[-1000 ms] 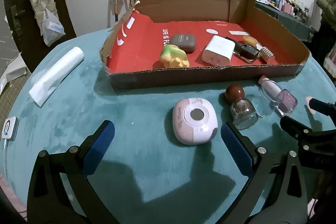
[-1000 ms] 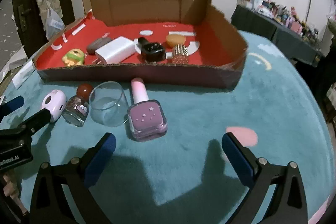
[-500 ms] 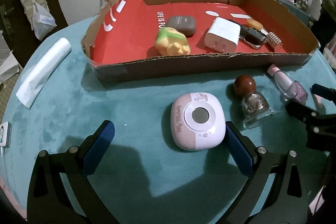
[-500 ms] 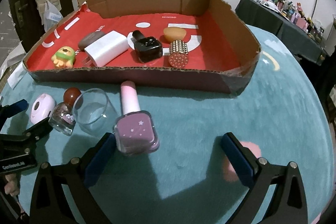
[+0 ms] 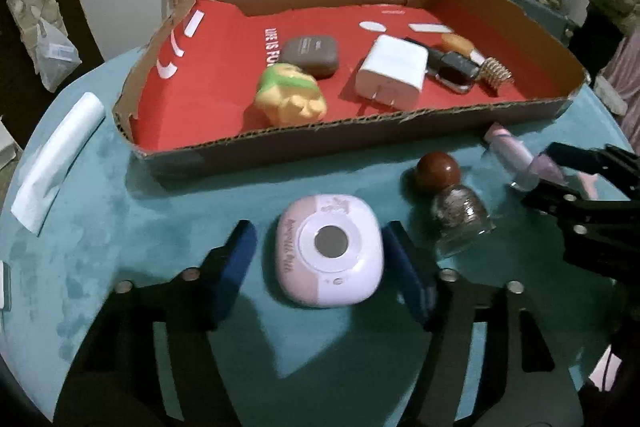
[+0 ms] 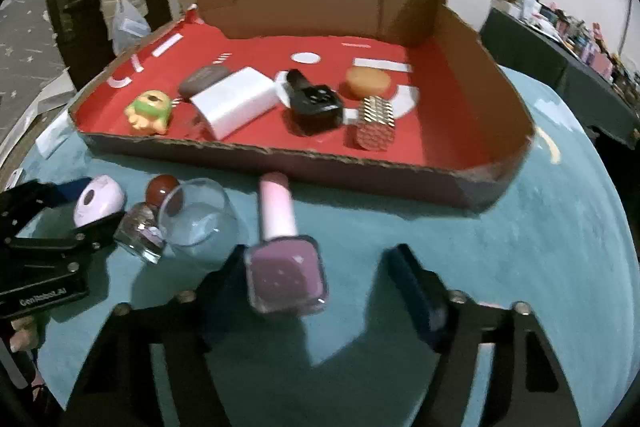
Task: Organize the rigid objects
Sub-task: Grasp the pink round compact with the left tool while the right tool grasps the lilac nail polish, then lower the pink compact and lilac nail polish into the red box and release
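Note:
A pink rounded-square gadget lies on the teal tablecloth between the fingers of my left gripper, which is open around it with small gaps on both sides. My right gripper is open; a purple nail polish bottle with a pink cap lies between its fingers, against the left one. A glitter bottle with a brown ball cap and a clear glass lie between the two gadgets. The cardboard tray with a red floor stands behind.
The tray holds a green-yellow toy, a brown case, a white charger, a black item, an orange disc and a gold studded cylinder. A white roll lies at the left.
Both grippers moved forward and down. The pink gadget now sits between my left fingers, and the purple bottle between my right fingers. Both jaws have narrowed.

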